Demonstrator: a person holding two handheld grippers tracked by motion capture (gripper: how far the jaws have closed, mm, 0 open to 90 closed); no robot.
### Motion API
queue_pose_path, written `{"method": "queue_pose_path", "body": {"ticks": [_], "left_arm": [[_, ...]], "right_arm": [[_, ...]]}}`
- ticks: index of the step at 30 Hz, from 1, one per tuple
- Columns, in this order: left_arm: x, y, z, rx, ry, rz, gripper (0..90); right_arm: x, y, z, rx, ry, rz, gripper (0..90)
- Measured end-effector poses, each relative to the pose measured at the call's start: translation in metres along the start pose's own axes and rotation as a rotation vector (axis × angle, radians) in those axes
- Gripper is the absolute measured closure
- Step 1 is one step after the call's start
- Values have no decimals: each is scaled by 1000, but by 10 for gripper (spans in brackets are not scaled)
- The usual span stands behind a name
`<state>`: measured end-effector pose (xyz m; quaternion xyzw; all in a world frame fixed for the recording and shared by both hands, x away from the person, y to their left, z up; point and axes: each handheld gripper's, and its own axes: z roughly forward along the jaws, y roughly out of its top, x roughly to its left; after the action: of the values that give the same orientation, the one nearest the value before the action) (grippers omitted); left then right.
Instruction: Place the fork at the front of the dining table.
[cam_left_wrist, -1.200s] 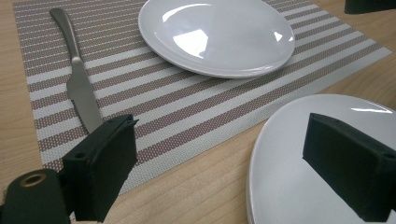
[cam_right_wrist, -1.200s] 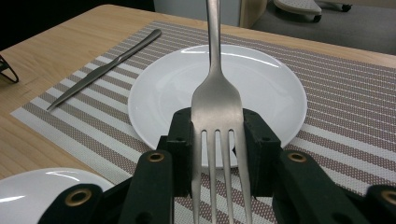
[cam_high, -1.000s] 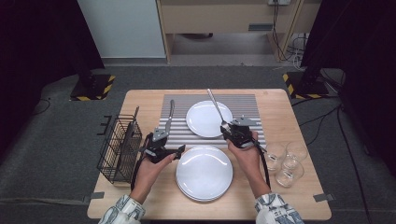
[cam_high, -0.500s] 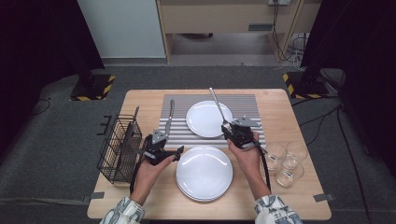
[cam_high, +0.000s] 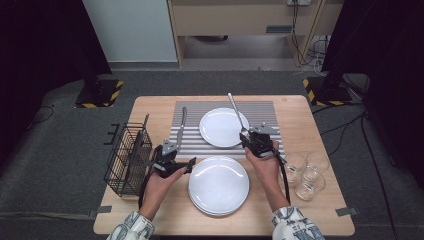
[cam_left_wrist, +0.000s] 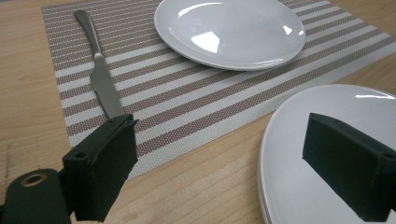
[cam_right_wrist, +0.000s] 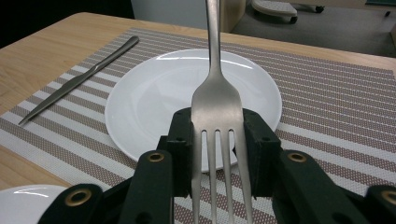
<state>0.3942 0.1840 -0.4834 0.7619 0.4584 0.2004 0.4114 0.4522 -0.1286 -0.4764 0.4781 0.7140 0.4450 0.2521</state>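
Nothing has moved since earlier frames. Right gripper (cam_right_wrist: 217, 140) clamps the silver metal fork (cam_right_wrist: 217, 100) above the round white plate (cam_right_wrist: 159, 93); left gripper (cam_left_wrist: 233, 154) stands wide open, empty. Fork placement remains pending.

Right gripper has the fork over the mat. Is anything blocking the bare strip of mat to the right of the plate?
Nothing visible does. The right gripper grips the silver metal fork above the round white plate; the striped woven placemat beside the plate lies bare, and the clear glasses stand apart on the wood.
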Motion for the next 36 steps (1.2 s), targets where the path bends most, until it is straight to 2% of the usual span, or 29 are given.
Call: {"method": "queue_pose_path", "body": {"ticks": [22, 36], "left_arm": [[-3, -2, 3, 8, -8, 7, 93], [-4, -2, 4, 11, -17, 13, 95]], "right_arm": [[5, -3, 6, -3, 3, 11, 680], [0, -7, 12, 4, -71, 36, 680]]}}
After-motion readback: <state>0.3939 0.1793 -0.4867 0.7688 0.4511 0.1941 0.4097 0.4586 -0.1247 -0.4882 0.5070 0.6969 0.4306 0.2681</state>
